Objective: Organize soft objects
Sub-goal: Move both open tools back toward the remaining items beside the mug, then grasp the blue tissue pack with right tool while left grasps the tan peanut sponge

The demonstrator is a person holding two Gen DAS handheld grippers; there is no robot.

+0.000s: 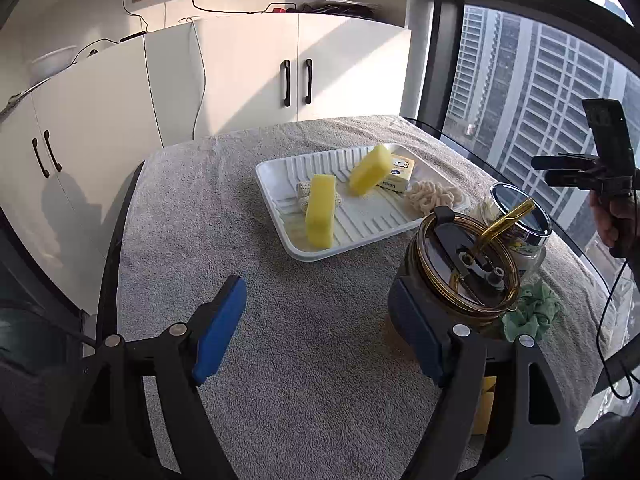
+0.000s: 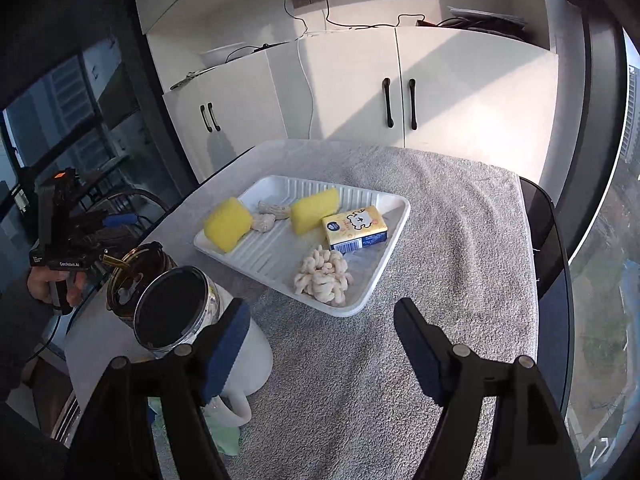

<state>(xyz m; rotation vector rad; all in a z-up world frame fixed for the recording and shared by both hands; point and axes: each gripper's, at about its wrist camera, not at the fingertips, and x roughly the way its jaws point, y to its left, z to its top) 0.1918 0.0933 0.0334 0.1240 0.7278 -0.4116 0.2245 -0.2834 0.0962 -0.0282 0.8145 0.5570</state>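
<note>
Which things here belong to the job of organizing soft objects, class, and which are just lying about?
Belonging to the job:
two yellow sponge blocks
cream knotted rope bundle
small beige knitted piece
yellow tissue packet
crumpled green cloth
white ridged plastic tray

Just lying about:
amber glass jar
clear black-lidded jar
white mug
grey towel

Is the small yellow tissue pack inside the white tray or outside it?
Inside. The tissue pack lies flat on the ribbed floor of the white tray, near its far corner, beside a yellow sponge.
</note>
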